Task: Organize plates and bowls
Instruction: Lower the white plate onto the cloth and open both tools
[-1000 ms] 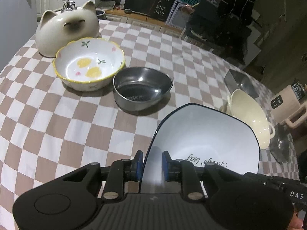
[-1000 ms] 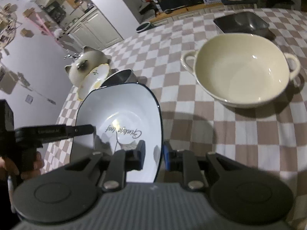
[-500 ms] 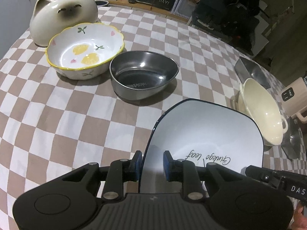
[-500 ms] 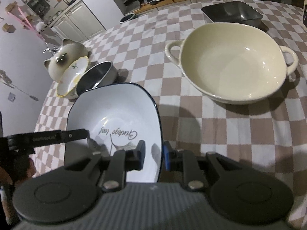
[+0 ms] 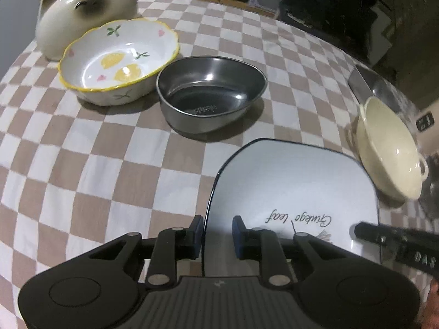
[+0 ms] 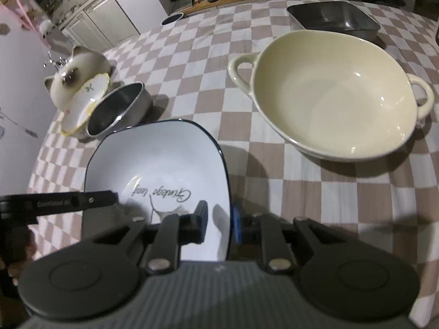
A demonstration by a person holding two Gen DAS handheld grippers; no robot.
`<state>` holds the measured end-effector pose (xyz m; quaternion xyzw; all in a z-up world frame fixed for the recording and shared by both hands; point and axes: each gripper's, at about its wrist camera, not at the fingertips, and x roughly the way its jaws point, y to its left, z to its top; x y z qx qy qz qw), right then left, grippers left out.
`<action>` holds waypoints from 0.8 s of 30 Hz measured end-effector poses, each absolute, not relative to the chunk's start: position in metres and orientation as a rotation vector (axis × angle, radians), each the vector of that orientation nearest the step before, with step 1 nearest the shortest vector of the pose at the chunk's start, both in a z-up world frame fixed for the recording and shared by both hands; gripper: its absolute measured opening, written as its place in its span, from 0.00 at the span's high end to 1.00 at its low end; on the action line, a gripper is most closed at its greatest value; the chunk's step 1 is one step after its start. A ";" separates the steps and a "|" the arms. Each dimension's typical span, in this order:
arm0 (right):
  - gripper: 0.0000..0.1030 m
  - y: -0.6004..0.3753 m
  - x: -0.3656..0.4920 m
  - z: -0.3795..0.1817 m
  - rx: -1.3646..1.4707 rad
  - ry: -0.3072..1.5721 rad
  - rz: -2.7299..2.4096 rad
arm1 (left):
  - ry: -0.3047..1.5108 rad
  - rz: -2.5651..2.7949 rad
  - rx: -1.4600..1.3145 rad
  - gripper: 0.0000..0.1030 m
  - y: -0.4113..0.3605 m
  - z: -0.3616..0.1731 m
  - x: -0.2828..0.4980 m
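Note:
A white square plate (image 5: 296, 189) (image 6: 162, 159) with a dark rim and handwritten lettering hangs low over the checkered tablecloth (image 5: 90, 170). My left gripper (image 5: 218, 233) is shut on the plate's left rim. On the opposite rim my right gripper (image 6: 219, 223) is shut too. A dark metal bowl (image 5: 210, 93) (image 6: 120, 109) stands just beyond the plate, with a floral yellow-rimmed bowl (image 5: 118, 60) (image 6: 82, 104) to its left. A cream two-handled bowl (image 6: 332, 93) (image 5: 389, 148) rests to the right of the plate.
A ceramic cat figure (image 5: 85, 8) (image 6: 74, 74) stands behind the floral bowl. A rectangular metal tray (image 6: 332, 17) (image 5: 376, 87) lies behind the cream bowl. Cabinets and a chalkboard sign line the room beyond the table.
Both grippers have come down with the plate between them, so the bowls and the tablecloth now look closer. The grips on the plate's rims are unchanged.

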<state>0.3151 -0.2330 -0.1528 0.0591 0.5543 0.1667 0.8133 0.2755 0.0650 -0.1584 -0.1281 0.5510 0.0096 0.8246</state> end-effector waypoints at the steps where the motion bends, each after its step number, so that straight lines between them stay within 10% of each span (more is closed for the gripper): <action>1: 0.77 -0.232 0.316 -0.155 0.123 1.197 0.344 | 1.172 0.018 -0.268 0.77 0.065 -0.158 0.275; 17: 0.54 -0.234 0.310 -0.157 0.117 1.228 0.345 | 1.221 0.016 -0.224 0.67 0.071 -0.159 0.267; 24: 0.39 -0.232 0.300 -0.145 0.101 1.207 0.379 | 1.203 0.002 -0.207 0.39 0.070 -0.151 0.259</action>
